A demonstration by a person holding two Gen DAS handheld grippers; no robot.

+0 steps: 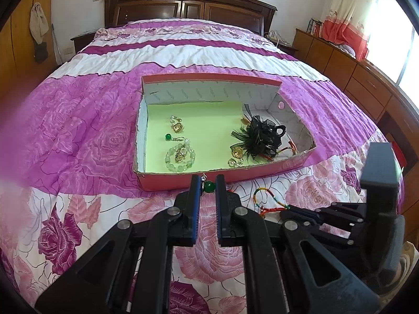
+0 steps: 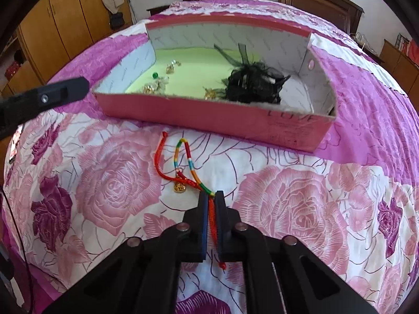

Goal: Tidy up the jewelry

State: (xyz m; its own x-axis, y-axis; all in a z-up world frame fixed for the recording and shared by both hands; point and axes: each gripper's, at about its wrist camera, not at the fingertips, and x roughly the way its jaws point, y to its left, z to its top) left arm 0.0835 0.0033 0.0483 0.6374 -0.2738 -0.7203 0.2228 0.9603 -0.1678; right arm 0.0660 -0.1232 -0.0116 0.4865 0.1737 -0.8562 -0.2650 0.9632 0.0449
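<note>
My left gripper (image 1: 206, 183) is shut on a green bead earring (image 1: 209, 185), held just before the front wall of the pink box (image 1: 183, 181). My right gripper (image 2: 211, 198) is shut on the tail of a multicoloured cord bracelet (image 2: 183, 162) with a gold charm, which lies on the bedspread in front of the box (image 2: 209, 120); it also shows in the left wrist view (image 1: 267, 200). The box has a green liner and holds a green bead earring (image 1: 167, 137), a pale bead bracelet (image 1: 180, 157), gold pieces and a black feather hair clip (image 1: 262, 136).
The box sits on a wide bed with a pink rose bedspread (image 1: 78, 130). A dark headboard (image 1: 188, 2) stands behind, wooden cabinets (image 1: 353, 78) to the right and wardrobes (image 2: 65, 13) to the left. The left gripper's arm (image 2: 42, 99) shows at the left of the right wrist view.
</note>
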